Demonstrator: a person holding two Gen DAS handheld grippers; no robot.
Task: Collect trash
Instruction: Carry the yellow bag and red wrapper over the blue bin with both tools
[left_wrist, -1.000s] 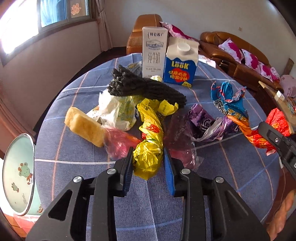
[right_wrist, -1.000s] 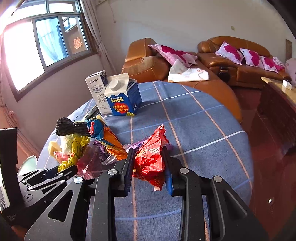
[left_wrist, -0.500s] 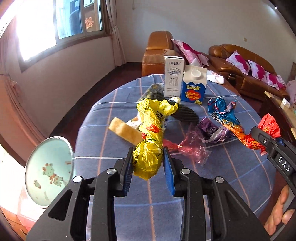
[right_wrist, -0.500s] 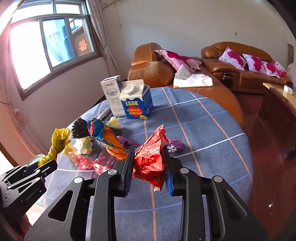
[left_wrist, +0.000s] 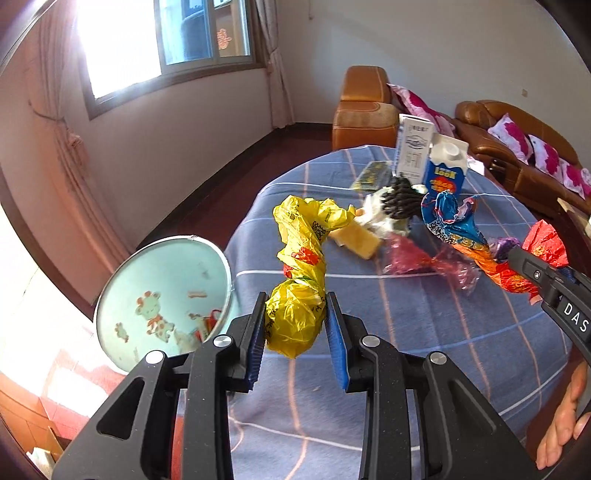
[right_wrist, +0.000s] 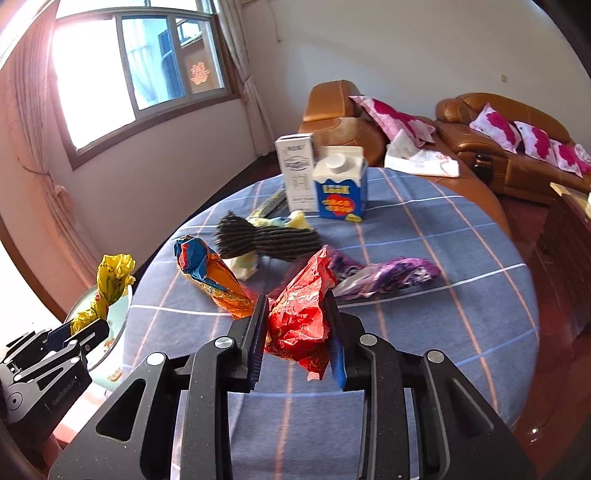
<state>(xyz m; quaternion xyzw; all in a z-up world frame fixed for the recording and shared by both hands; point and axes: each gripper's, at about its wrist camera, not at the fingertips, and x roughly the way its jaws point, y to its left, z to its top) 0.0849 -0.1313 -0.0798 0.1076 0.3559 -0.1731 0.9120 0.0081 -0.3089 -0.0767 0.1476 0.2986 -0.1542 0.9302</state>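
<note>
Between my left gripper's (left_wrist: 295, 325) fingers I hold one crumpled yellow bag (left_wrist: 301, 280), raised off the surface (left_wrist: 424, 332) near its edge, beside the pale green bin (left_wrist: 162, 291) standing below. My right gripper (right_wrist: 295, 332) clamps one red wrapper (right_wrist: 303, 314), lifted above the blue checked cloth. On the surface I count two upright cartons: one white (right_wrist: 297, 173), one blue (right_wrist: 341, 186). Also lying there: one blue-orange wrapper (right_wrist: 210, 275), one purple wrapper (right_wrist: 384, 277), one black bundle (right_wrist: 266, 238), one pink film (left_wrist: 424, 258), one yellow sponge (left_wrist: 356, 240).
</note>
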